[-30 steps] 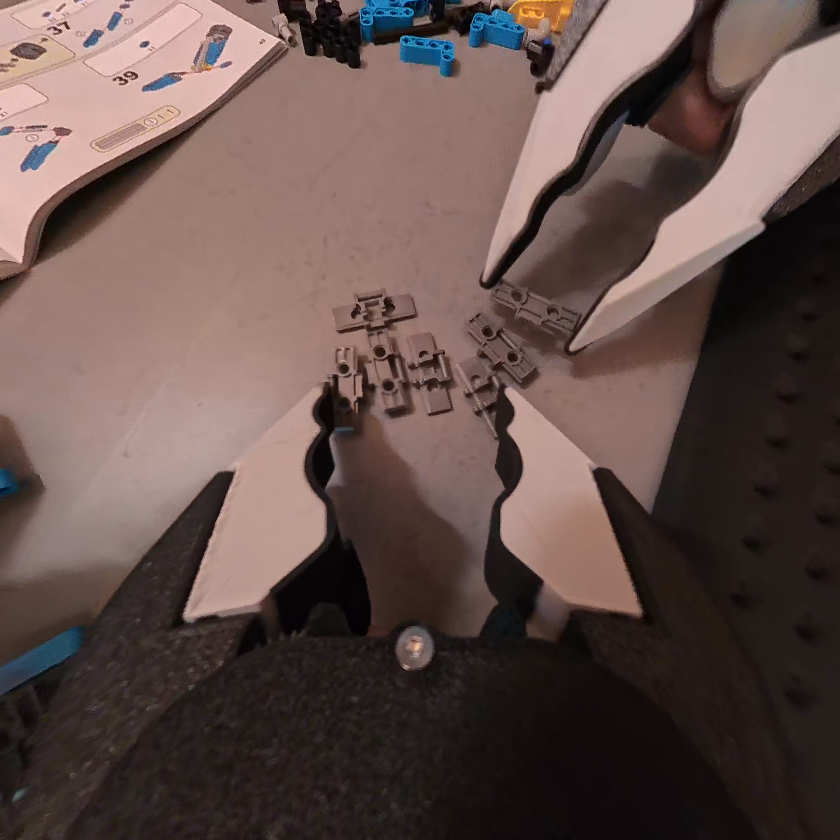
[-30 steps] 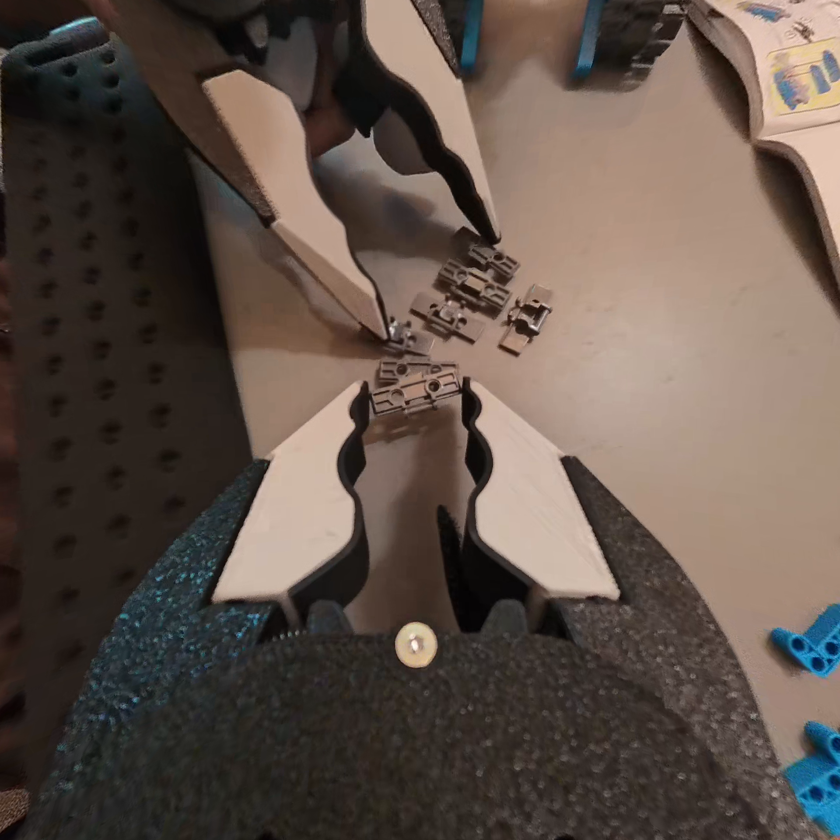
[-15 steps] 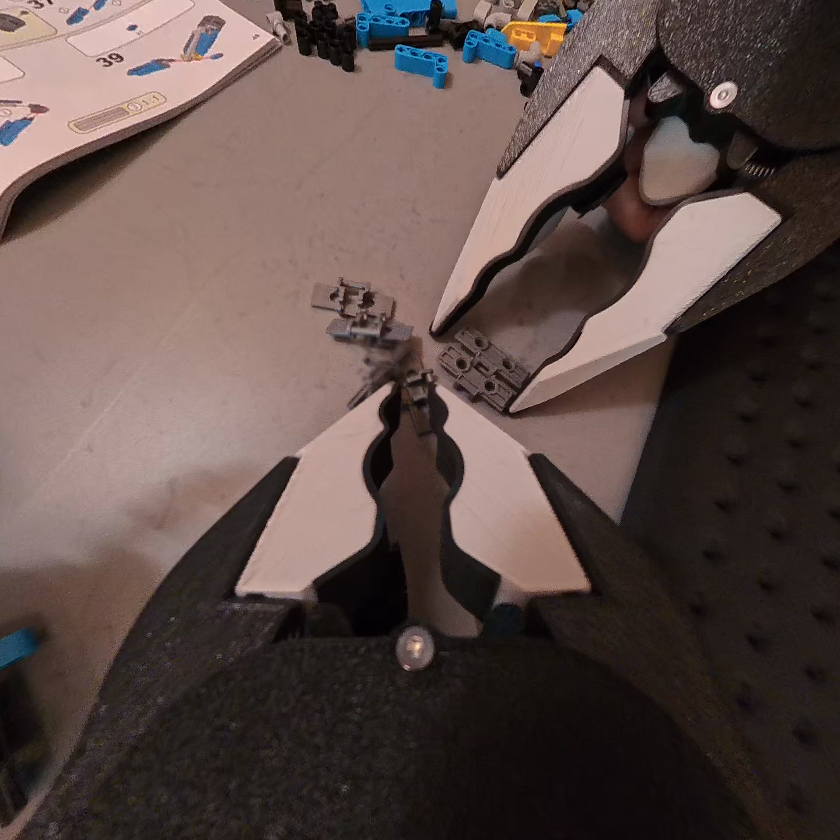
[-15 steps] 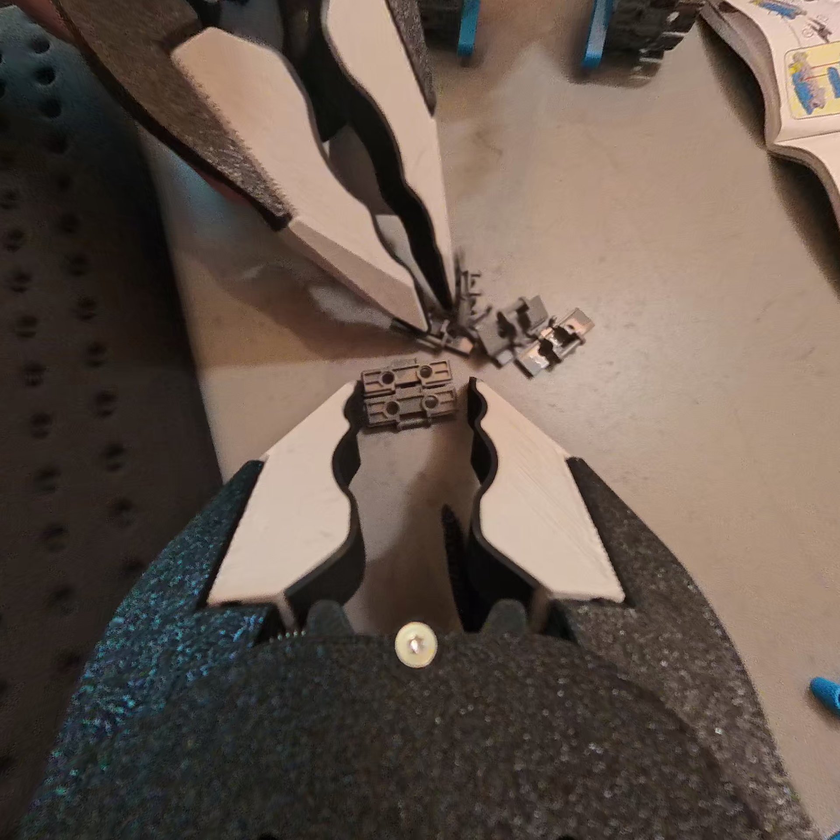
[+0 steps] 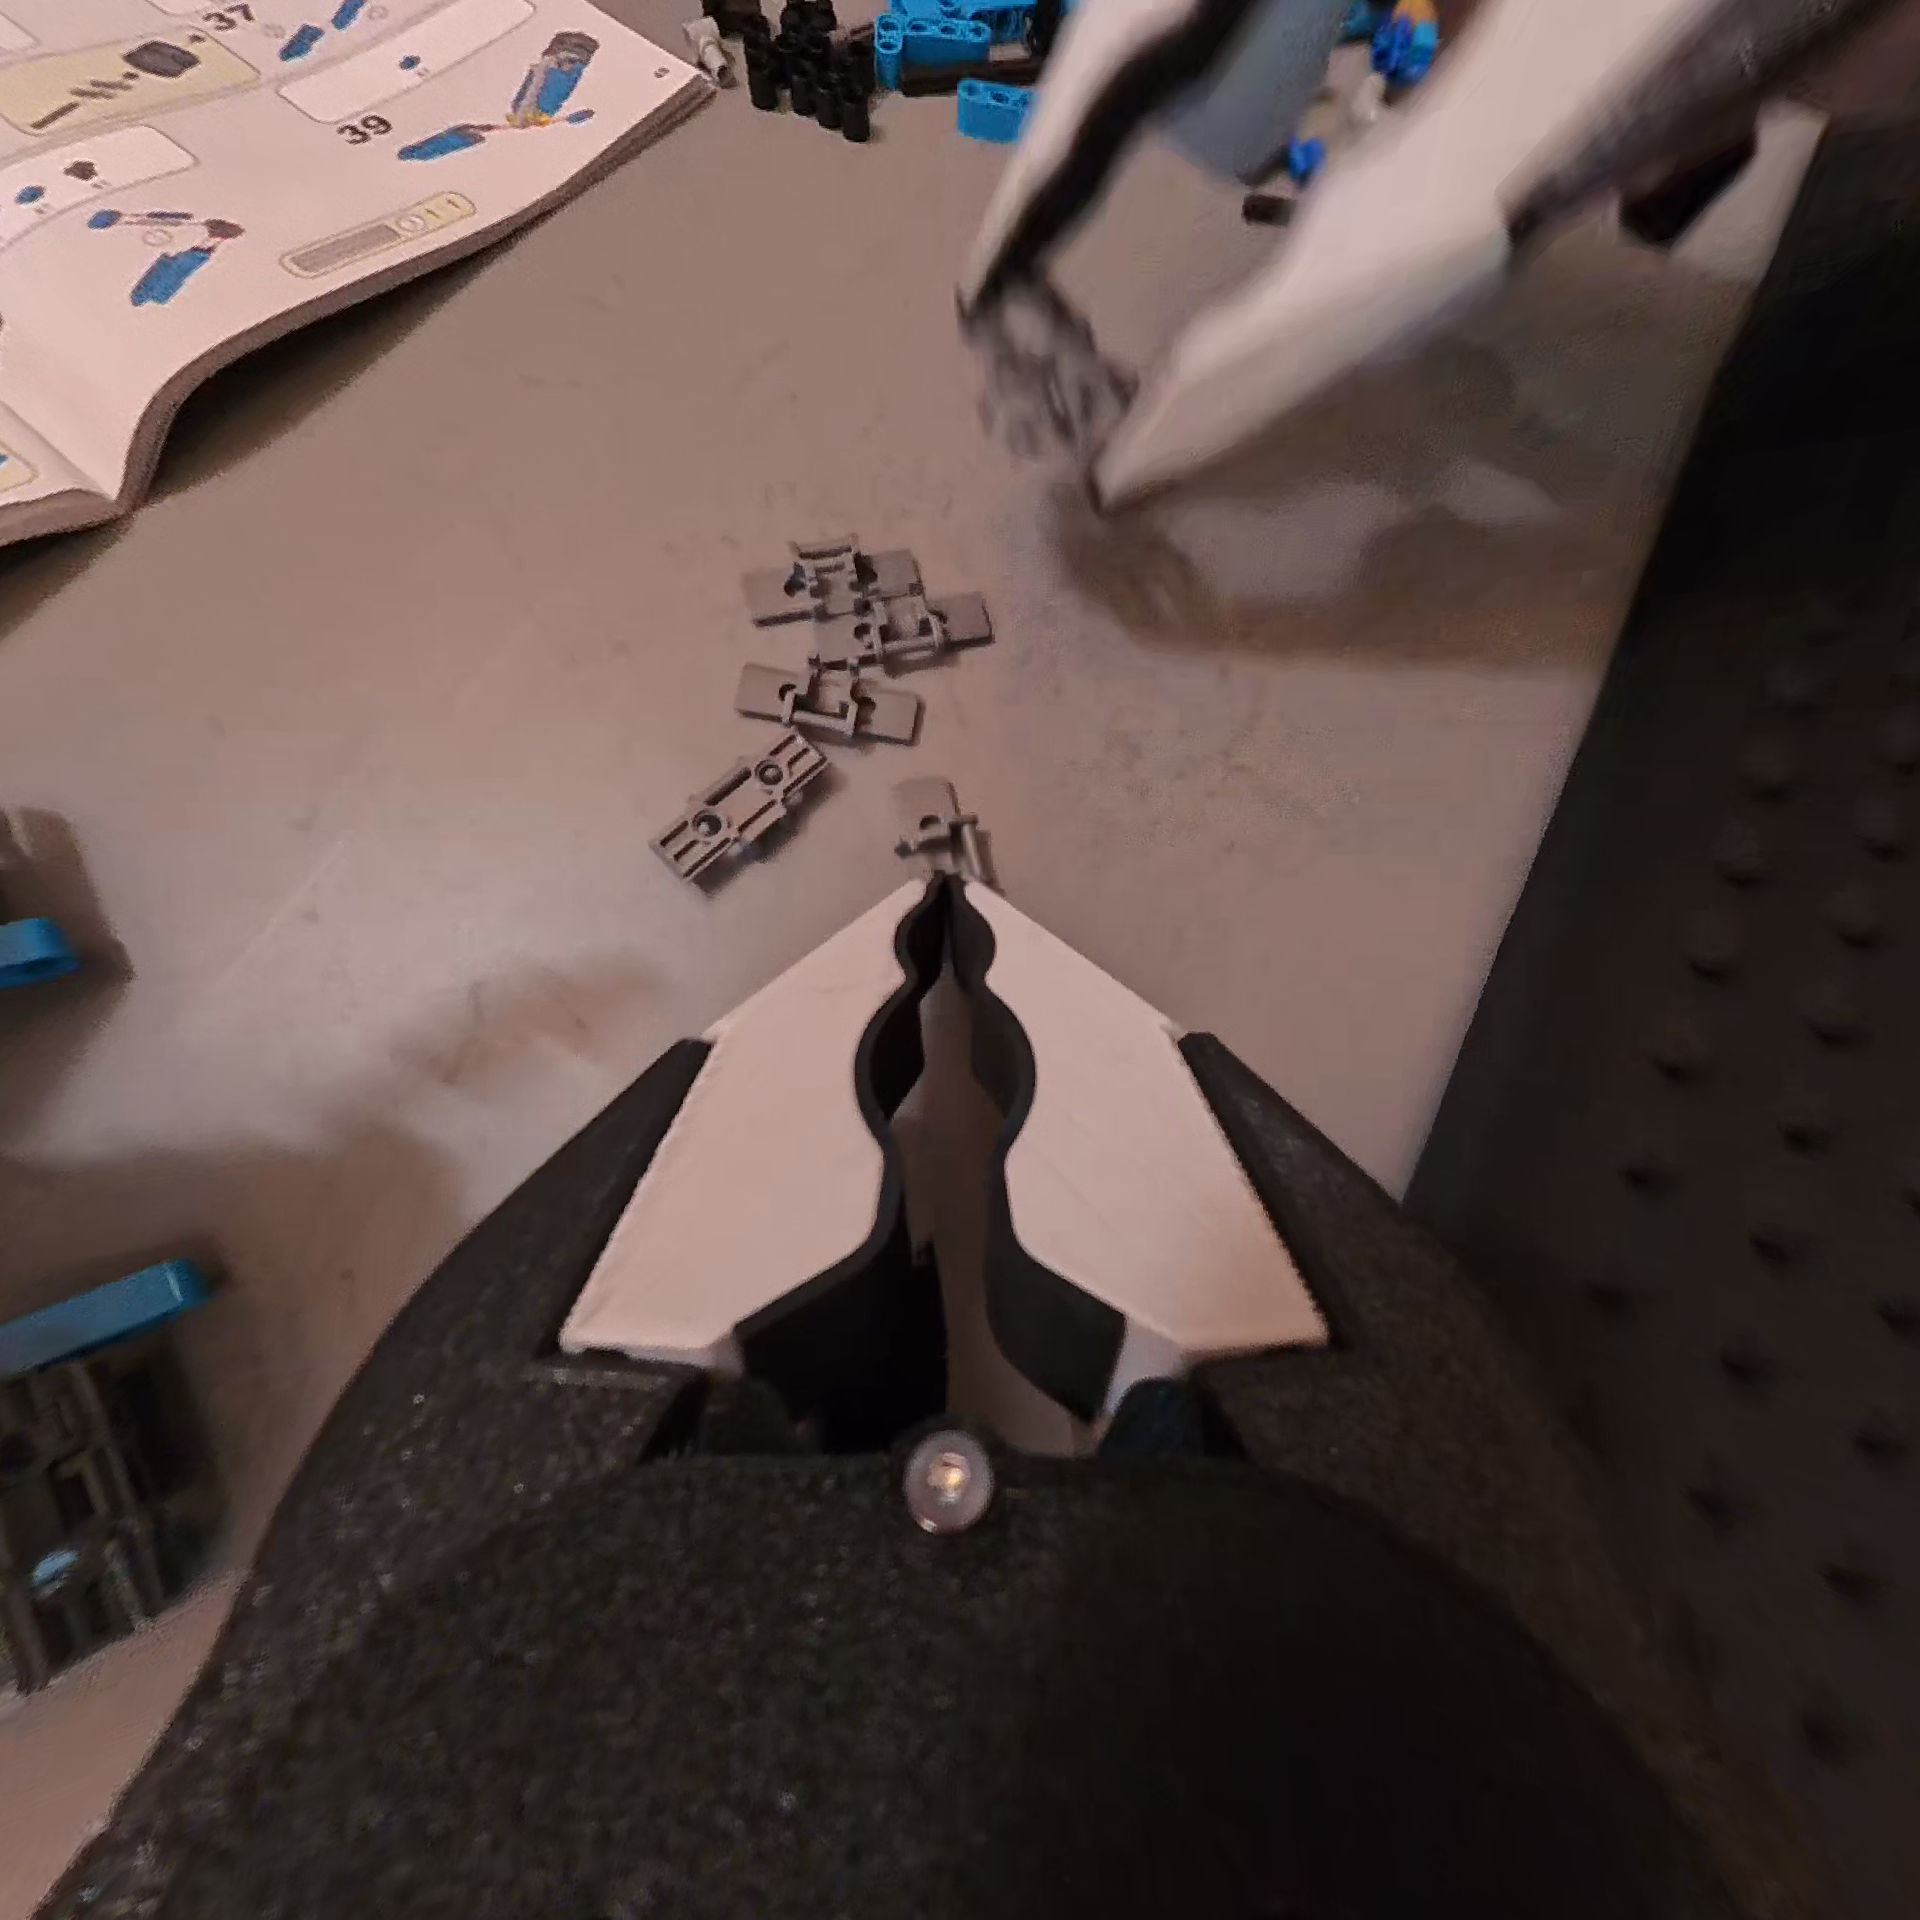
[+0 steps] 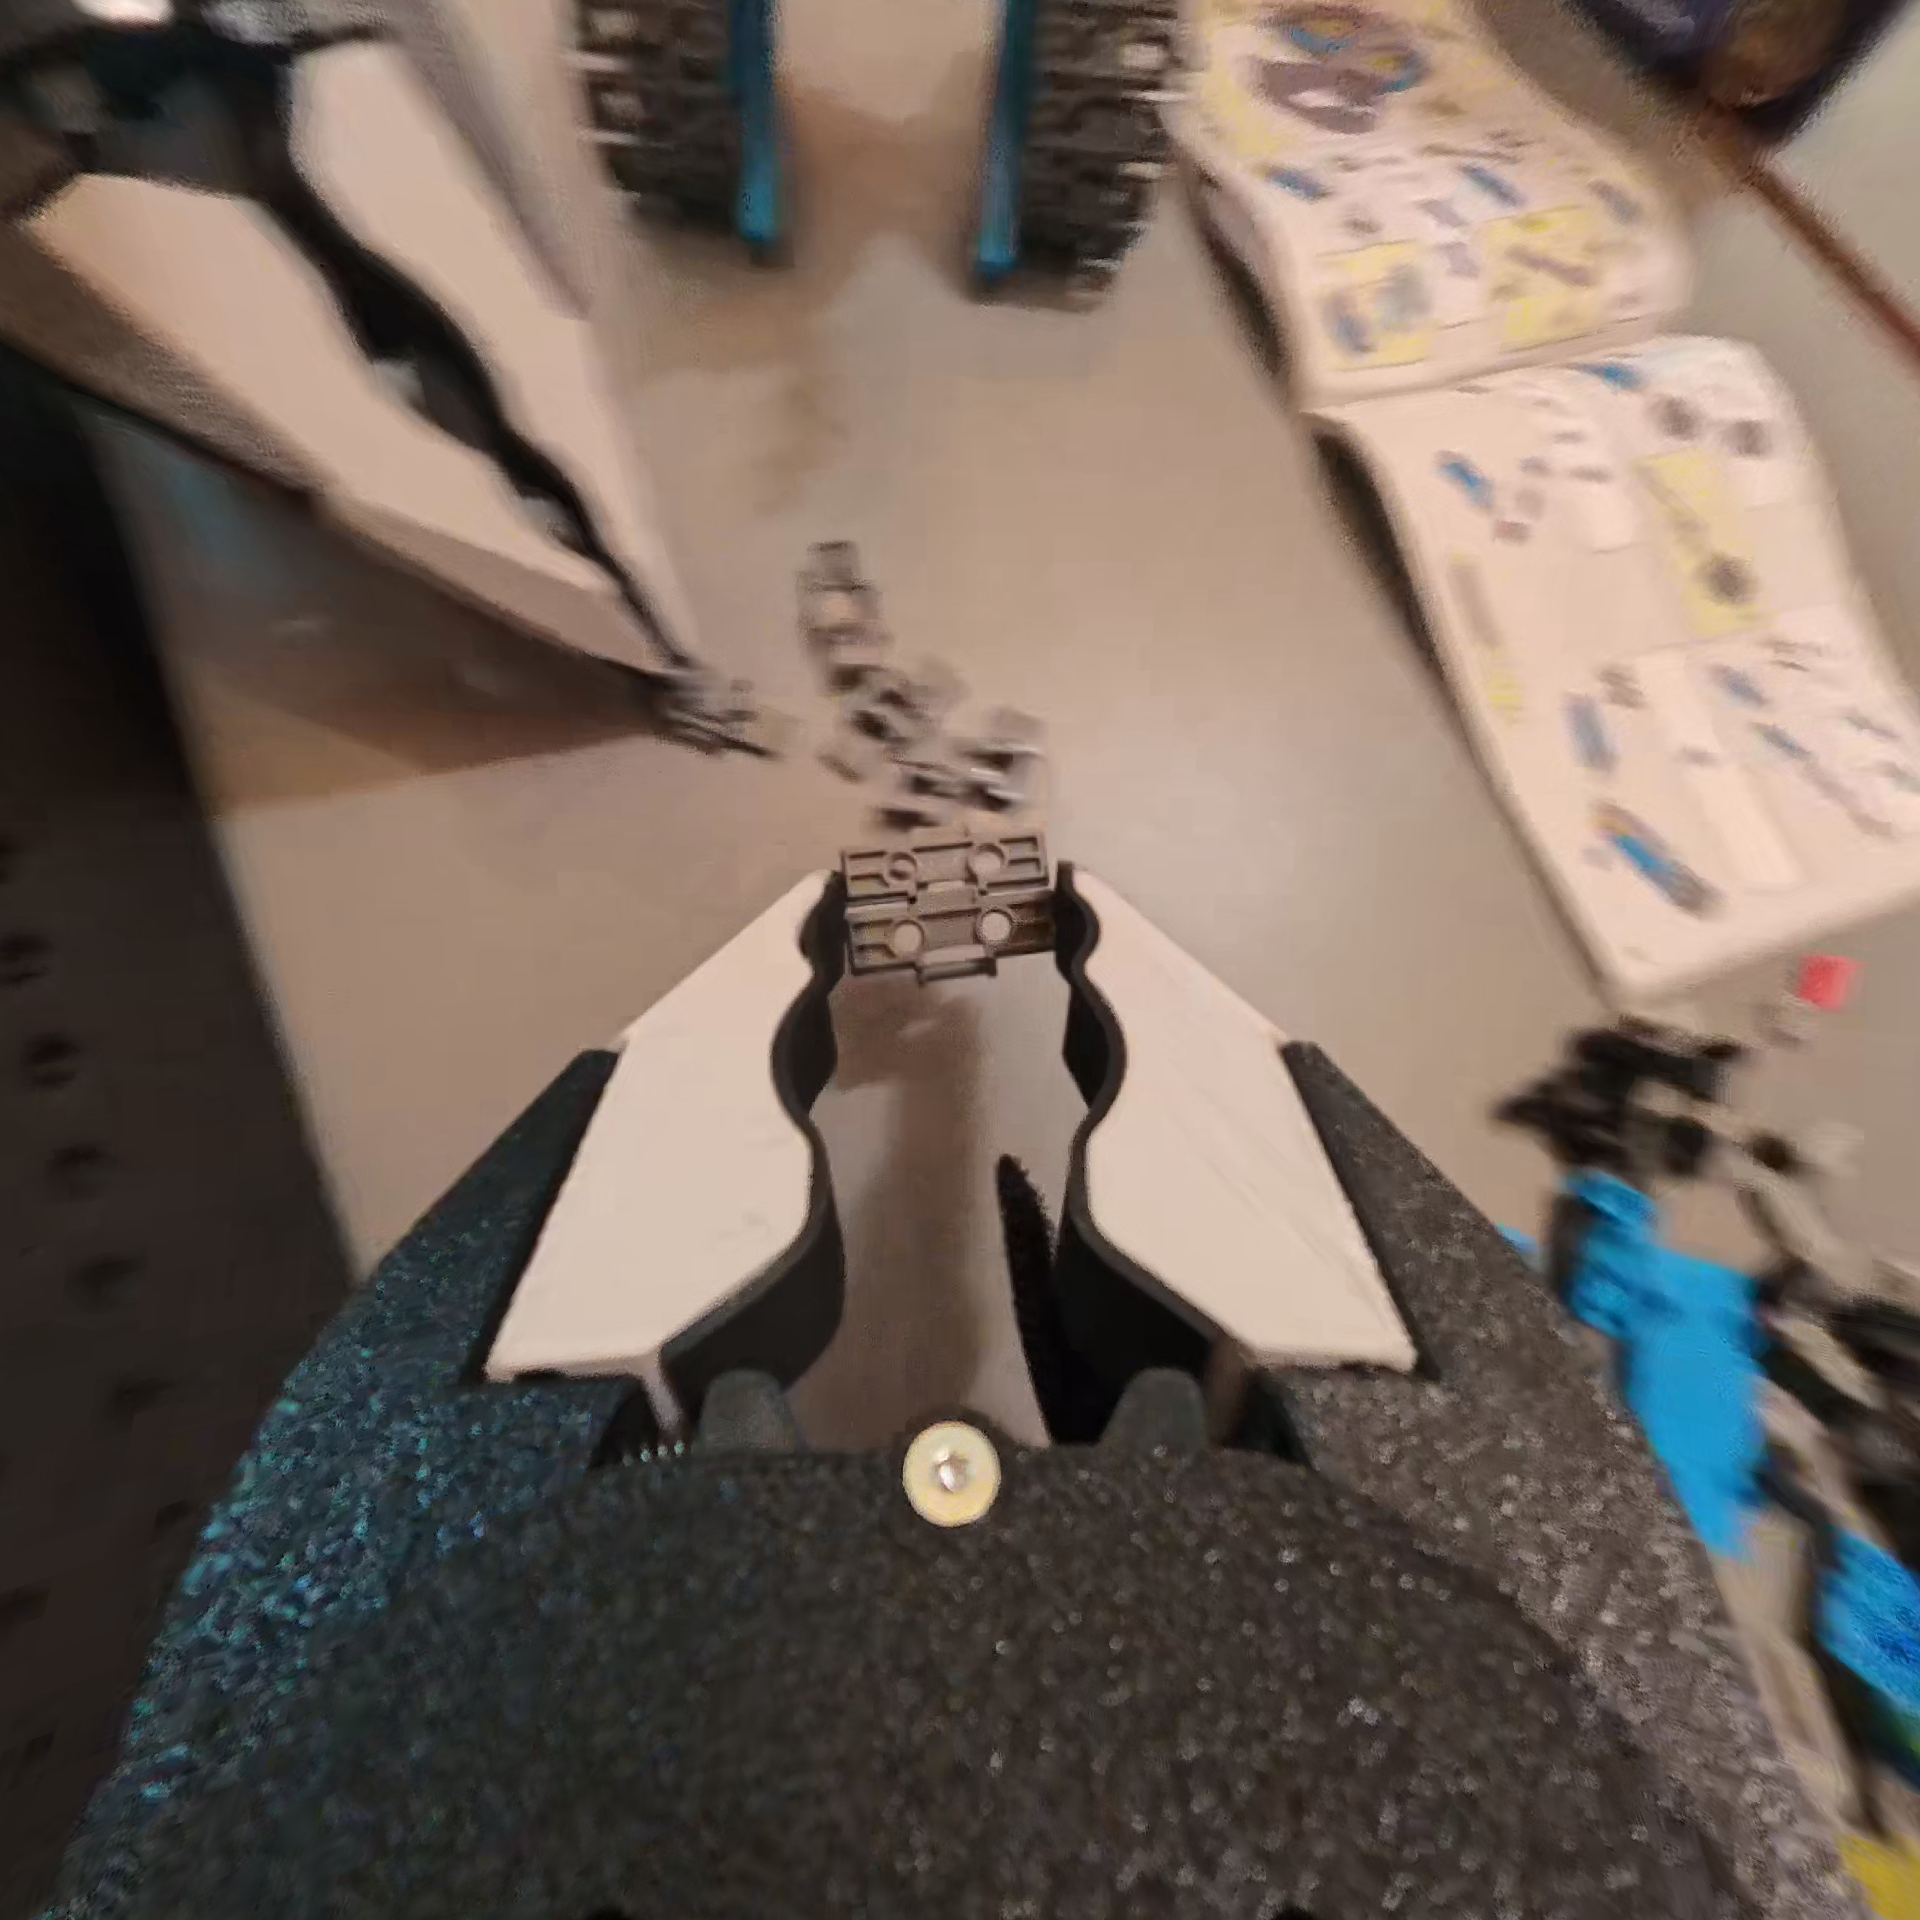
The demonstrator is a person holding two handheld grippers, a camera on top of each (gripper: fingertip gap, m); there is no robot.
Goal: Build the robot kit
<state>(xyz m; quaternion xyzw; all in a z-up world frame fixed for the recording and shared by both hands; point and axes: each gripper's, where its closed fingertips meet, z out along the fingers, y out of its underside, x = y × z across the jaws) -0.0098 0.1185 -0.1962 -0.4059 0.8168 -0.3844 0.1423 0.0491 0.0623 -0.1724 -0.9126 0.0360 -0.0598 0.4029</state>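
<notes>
Two joined grey track links [image 6: 948,914] sat clamped between the right gripper [image 6: 948,920] tips, lifted off the table [image 5: 520,520]. Its partner, the left gripper [image 5: 943,885], pinched one single link [image 5: 938,831]. Four loose links [image 5: 831,665] lay unpicked beside the instruction booklet [image 5: 260,208].

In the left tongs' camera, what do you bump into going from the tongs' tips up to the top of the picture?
Left tongs pinching one grey track link → loose grey links lying on the table → black pins and blue beams at the top.
</notes>
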